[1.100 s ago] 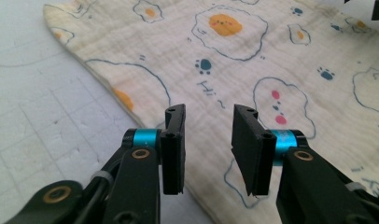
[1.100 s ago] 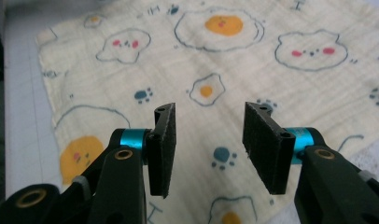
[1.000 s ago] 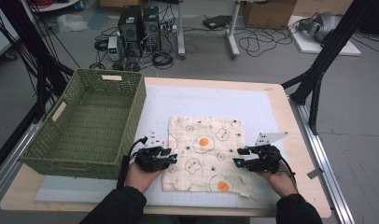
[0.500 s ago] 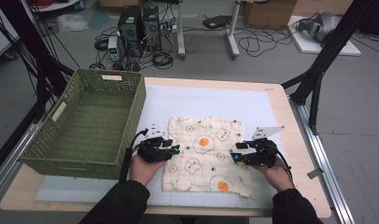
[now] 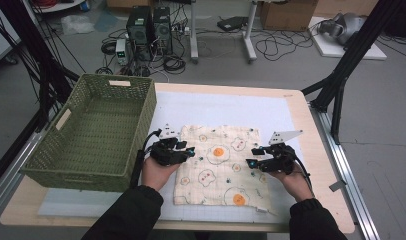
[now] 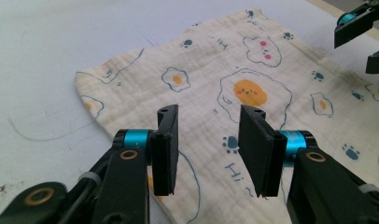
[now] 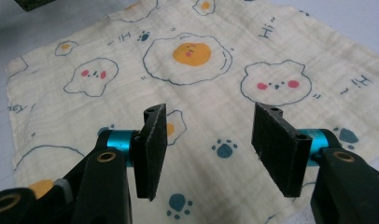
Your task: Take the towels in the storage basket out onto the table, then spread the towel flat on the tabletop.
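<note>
A cream cloth (image 5: pixel 221 165) printed with fried eggs and paw marks lies flat on the white mat. My left gripper (image 5: pixel 188 150) hovers at the cloth's left edge, pointing right. Its jaws have just been opening and stand open, with nothing between them. In the left gripper view the left gripper (image 6: pixel 208 140) hangs over the cloth (image 6: pixel 253 88). My right gripper (image 5: pixel 253 157) is at the cloth's right edge, pointing left, open and holding nothing. The right gripper view shows the right gripper (image 7: pixel 208 149) above the printed cloth (image 7: pixel 201 84).
A green woven basket (image 5: pixel 76 170) stands at the table's left, close beside my left hand. The white mat (image 5: pixel 226 107) stretches beyond the cloth toward the far edge. In the left gripper view the right gripper (image 6: pixel 365 32) sits at top right.
My left gripper has moved a little away from the table's near edge, along the cloth's left side. The right gripper has barely shifted. The cloth lies as before.
</note>
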`<state>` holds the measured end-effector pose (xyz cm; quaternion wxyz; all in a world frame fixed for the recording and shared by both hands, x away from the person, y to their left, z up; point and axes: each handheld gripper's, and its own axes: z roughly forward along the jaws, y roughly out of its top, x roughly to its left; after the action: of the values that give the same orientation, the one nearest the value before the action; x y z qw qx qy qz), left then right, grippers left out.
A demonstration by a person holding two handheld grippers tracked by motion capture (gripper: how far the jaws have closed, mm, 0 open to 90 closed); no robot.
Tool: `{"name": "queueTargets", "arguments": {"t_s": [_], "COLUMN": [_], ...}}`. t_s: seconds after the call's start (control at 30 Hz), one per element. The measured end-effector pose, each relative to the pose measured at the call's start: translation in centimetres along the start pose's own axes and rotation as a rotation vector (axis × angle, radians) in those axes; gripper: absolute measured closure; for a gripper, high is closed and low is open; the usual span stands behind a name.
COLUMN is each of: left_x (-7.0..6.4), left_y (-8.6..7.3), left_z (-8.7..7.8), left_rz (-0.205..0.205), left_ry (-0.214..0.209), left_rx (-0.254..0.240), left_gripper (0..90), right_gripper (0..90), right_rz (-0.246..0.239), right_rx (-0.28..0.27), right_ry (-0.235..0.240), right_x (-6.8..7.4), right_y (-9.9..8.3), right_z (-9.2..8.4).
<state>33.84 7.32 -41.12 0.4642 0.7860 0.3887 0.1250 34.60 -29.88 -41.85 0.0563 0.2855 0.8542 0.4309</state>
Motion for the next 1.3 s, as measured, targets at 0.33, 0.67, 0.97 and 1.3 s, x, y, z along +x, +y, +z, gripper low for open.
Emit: {"name": "queueTargets", "arguments": {"t_s": [0.33,0.67,0.97,1.3], "left_x": [-0.1,0.5,2.6,3.2], "left_y": [0.0,-0.4,0.3,0.4], "left_z": [0.0,1.2,4.1,6.3], "left_rz": [0.006,0.006,-0.074,-0.104], "left_ry": [0.009,0.035,0.119,0.236], "left_rx": [0.008,0.057,0.07,0.075], "left_gripper": [57.2,59.1,69.1,86.7], "right_gripper": [43.5,53.5,61.0,81.4], "right_rz": [0.0,-0.003,0.049,0.1], "right_rx": [0.008,0.068,0.086,0.13], "right_ry": [-0.013,-0.065,-0.196,-0.286], "right_x": [0.1,-0.6,-4.4,-7.7], "right_y": [-0.1,-0.5,1.9,2.4], "right_z": [-0.2,0.4,1.5,4.0]}}
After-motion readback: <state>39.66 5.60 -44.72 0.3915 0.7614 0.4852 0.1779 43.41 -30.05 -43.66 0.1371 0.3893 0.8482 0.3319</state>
